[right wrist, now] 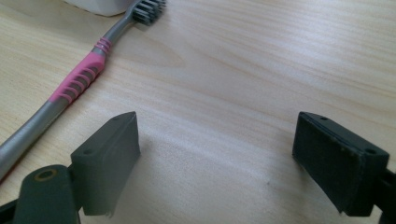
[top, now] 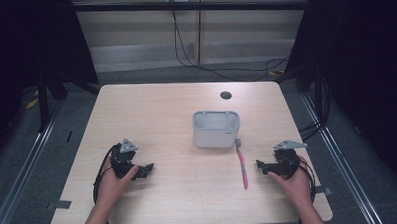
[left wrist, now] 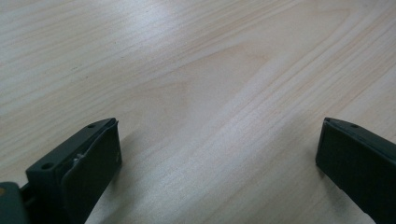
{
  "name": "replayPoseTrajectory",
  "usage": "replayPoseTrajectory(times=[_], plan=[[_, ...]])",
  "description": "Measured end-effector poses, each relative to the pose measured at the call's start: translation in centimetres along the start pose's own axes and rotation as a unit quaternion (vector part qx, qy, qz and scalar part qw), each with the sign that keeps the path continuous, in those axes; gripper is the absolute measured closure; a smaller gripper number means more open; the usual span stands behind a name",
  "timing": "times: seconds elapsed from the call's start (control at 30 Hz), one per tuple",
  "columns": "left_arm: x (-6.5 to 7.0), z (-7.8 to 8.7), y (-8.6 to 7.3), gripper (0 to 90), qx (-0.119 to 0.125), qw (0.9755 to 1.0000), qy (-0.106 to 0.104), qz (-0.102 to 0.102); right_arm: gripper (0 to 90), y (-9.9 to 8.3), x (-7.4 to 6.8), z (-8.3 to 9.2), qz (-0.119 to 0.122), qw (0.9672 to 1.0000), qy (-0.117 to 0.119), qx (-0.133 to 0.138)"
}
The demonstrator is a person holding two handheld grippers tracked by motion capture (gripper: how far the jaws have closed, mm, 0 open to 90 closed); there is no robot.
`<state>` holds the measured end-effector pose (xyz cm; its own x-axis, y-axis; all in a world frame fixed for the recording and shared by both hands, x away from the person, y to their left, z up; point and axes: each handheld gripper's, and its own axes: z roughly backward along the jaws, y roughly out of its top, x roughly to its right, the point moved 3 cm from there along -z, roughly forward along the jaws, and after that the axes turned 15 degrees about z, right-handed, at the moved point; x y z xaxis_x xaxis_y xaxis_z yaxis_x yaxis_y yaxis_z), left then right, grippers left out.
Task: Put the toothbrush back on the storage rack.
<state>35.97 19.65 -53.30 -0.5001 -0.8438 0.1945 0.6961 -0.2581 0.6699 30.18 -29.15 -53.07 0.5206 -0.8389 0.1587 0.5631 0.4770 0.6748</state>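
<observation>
A toothbrush [top: 243, 165] with a pink and grey handle lies on the wooden table [top: 181, 102], its bristle head near a white holder box [top: 216, 128]. In the right gripper view the toothbrush [right wrist: 77, 81] runs along the upper left, bristles beside the white box's corner [right wrist: 100, 5]. My right gripper [top: 261, 165] rests on the table just right of the toothbrush handle, jaws wide apart with bare wood between them [right wrist: 217, 154]. My left gripper [top: 149, 168] sits at the table's left, pointing right. It is open, and between its jaws lies bare wood [left wrist: 219, 140].
A round dark cable hole [top: 226, 95] sits near the table's far edge. Cables trail over the floor behind the table. Dark curtains hang at both sides. A person's hands hold both grippers near the front edge.
</observation>
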Motion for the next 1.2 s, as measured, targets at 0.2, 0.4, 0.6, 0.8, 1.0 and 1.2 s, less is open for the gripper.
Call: replayPoseTrajectory(times=[0.2, 0.4, 0.6, 0.8, 1.0, 1.2], plan=[[0.0, 0.0, 0.0, 0.0, -0.001, 1.0000, 0.000, 0.001, 25.9, 1.1, 0.0, 0.1, 0.001, 0.9988, 0.018, -0.046], [0.0, 0.0, 0.0, 0.0, 0.000, 1.0000, 0.000, 0.000, 34.3, 3.4, -0.8, 0.1, -0.026, 0.9955, 0.061, -0.068], [0.0, 0.0, 0.0, 0.0, 0.000, 1.0000, -0.001, 0.000, 40.5, 5.4, -1.1, 0.0, -0.058, 0.9902, 0.092, -0.088], [0.0, 0.0, 0.0, 0.0, 0.000, 1.0000, -0.002, 0.000, 46.5, 6.8, -1.1, -0.2, -0.064, 0.9888, 0.097, -0.094], [0.0, 0.0, 0.0, 0.0, -0.001, 1.0000, -0.002, 0.000, 47.2, 7.6, -1.6, -0.7, -0.069, 0.9858, 0.103, -0.112], [0.0, 0.0, 0.0, 0.0, -0.001, 1.0000, -0.002, -0.001, 52.4, 8.4, -2.9, -1.9, -0.042, 0.9855, 0.107, -0.125]])
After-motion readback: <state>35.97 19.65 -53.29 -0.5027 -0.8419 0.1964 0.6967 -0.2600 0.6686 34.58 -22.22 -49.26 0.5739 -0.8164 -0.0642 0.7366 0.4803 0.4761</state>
